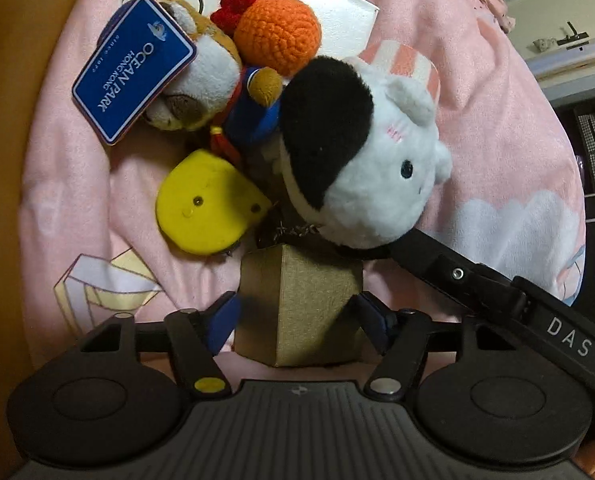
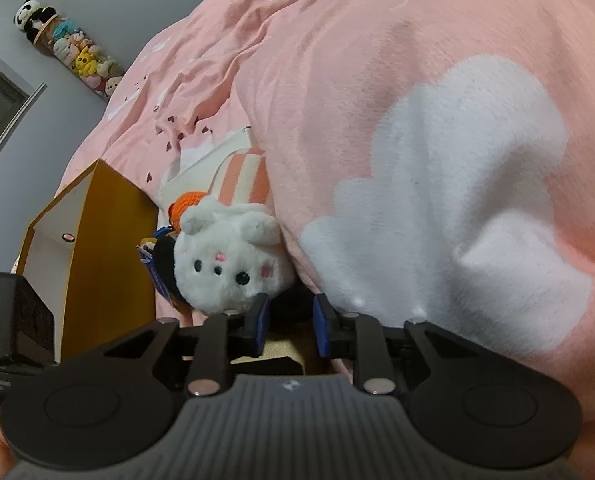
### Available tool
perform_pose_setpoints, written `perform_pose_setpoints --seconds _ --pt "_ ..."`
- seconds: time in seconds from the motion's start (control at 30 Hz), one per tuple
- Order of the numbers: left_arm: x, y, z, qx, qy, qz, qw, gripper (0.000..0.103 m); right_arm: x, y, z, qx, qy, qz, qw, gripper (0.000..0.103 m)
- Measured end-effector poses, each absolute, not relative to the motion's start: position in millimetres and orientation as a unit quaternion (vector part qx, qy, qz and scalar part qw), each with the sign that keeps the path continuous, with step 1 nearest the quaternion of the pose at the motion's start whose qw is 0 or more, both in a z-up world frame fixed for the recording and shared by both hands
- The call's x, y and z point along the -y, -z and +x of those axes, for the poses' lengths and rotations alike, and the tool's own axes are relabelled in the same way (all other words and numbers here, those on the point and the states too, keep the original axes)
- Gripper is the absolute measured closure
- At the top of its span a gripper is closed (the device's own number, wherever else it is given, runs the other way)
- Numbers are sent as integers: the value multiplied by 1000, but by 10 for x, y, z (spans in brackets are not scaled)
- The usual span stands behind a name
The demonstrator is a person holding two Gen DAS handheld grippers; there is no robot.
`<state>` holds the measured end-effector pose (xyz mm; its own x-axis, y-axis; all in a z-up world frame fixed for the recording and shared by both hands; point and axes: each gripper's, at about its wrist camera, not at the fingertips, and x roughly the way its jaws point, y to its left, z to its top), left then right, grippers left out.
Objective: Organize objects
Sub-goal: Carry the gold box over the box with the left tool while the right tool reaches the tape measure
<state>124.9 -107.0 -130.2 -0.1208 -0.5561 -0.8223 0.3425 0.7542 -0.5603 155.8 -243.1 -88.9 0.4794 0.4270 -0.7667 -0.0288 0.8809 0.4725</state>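
Note:
My left gripper (image 1: 297, 312) is shut on a tan fabric-covered box (image 1: 297, 304), pads on both sides. Just beyond it a white plush with a black patch (image 1: 357, 152) lies on the pink blanket (image 1: 497, 120). My right gripper (image 2: 289, 320) reaches in from the right, its arm also shows in the left wrist view (image 1: 477, 284). Its jaws stand a little apart around the plush's dark underside (image 2: 293, 304); the plush face (image 2: 225, 268) is just ahead. Whether they grip is unclear. The box top (image 2: 281, 350) shows between the fingers.
A brown plush with a blue Ocean Park tag (image 1: 133, 68), an orange crochet ball (image 1: 277, 36) and a yellow plush (image 1: 205, 204) lie packed beside the white plush. A white board (image 1: 317, 4) lies behind. An orange-sided cabinet (image 2: 101, 256) stands left. Plush toys hang on the wall (image 2: 69, 48).

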Motion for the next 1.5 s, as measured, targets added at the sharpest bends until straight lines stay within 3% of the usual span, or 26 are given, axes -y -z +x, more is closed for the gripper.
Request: perform_pose_setpoints --seconds 0.13,0.17,0.2,0.27,0.37,0.47,0.53,0.7,0.87,0.97,1.03,1.17,1.37,1.5 --pt "1028 1290 1223 -660 339 -88 665 31 2438 893 1561 -493 -136 205 835 79" --pt "1005 1262 1214 -654 338 -89 671 39 2440 894 1560 -493 -136 205 835 79" --pt "978 1213 1204 -643 338 -90 681 54 2439 895 1559 -493 -135 205 835 80" --pt "949 1086 1177 -620 345 -74 701 70 2436 897 1554 -494 -133 202 835 81" --pt "927 1031 1123 -613 351 -65 705 74 2428 894 1542 -495 -130 198 836 83" --pt "887 1030 1115 -616 347 -68 704 72 2437 881 1499 -500 -121 193 835 91" --pt "866 1076 1117 -625 336 -73 701 65 2447 871 1448 -504 -112 184 836 97" --pt "881 1216 1120 -641 331 -92 687 38 2428 879 1392 -517 -129 169 829 97" --pt "890 1380 1142 -651 327 -113 676 25 2507 901 1390 -513 -111 192 829 102" --pt "930 1511 1100 -664 332 -99 663 26 2525 912 1400 -512 -107 198 829 102" --pt "933 1499 1077 -660 335 -101 664 38 2517 921 1405 -513 -106 196 829 102" --pt "825 1346 1022 -643 330 -80 687 42 2531 912 1385 -511 -107 197 830 102" --pt "753 1130 928 -608 329 -30 722 39 2528 914 1383 -510 -109 201 830 101" --pt "696 1177 941 -615 331 -38 715 46 2502 921 1396 -509 -110 198 831 101"
